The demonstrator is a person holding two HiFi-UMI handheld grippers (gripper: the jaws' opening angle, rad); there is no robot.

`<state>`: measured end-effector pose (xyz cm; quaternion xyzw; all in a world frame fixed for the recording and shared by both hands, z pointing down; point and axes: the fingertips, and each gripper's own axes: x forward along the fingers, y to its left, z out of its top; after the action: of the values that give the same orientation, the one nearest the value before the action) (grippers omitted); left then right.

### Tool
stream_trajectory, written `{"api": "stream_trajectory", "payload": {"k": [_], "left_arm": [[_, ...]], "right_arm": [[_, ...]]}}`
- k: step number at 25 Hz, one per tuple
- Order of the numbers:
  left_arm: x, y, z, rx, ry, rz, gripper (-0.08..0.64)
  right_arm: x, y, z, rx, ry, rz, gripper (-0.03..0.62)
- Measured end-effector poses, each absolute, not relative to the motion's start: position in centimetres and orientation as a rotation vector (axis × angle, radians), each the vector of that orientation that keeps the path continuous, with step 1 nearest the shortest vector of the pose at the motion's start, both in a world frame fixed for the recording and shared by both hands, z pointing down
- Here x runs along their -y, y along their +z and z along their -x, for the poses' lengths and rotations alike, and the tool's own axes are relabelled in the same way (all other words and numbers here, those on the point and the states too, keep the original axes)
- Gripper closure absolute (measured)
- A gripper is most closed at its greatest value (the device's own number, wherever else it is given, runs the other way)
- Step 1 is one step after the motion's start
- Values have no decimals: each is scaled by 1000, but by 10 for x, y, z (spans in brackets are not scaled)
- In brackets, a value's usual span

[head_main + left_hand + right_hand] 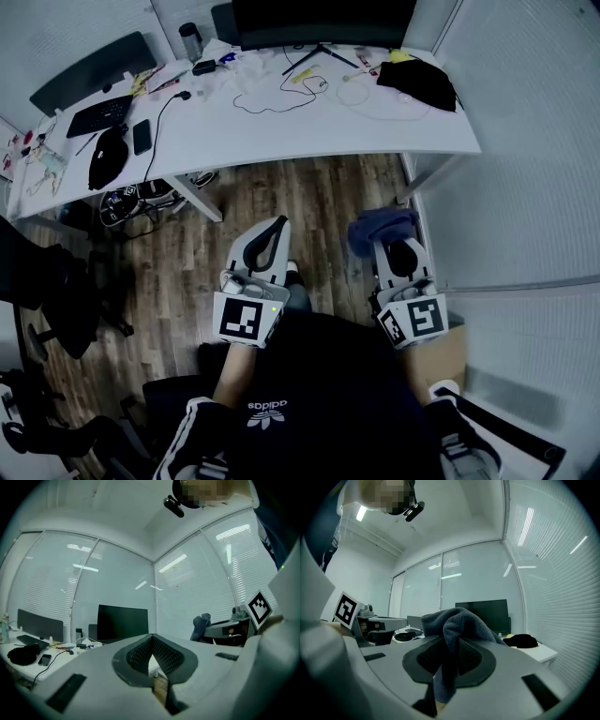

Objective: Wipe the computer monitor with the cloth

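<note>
The black computer monitor (323,21) stands at the back of the white desk (309,117); it shows too in the left gripper view as the monitor (123,623) and in the right gripper view as the monitor (482,613). My right gripper (382,228) is shut on a blue-grey cloth (380,227), which bunches over its jaws as the cloth (454,625). My left gripper (272,232) is shut with nothing in it, its tips meeting at the left gripper (151,654). Both hang over the wooden floor, well short of the desk.
On the desk lie a black garment (422,82), loose cables (281,94), a keyboard (98,114), a phone (142,136) and a bottle (190,39). A second monitor (94,70) stands at the left. Black chairs (47,281) sit at the left. A blinds-covered glass wall (525,169) runs along the right.
</note>
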<state>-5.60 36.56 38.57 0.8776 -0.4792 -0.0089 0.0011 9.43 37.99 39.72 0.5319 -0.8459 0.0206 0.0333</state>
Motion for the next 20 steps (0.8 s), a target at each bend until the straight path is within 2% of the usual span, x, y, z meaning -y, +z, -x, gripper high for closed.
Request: {"api": "stream_trajectory", "payload": {"k": [11, 20], "left_arm": [[-230, 366, 103, 1443, -7, -2815, 555], [-191, 389, 115, 1396, 22, -2765, 555]], "right_arm": [[-251, 376, -63, 2540, 44, -1698, 543], [-208, 395, -63, 2509, 116, -1732, 543]]}}
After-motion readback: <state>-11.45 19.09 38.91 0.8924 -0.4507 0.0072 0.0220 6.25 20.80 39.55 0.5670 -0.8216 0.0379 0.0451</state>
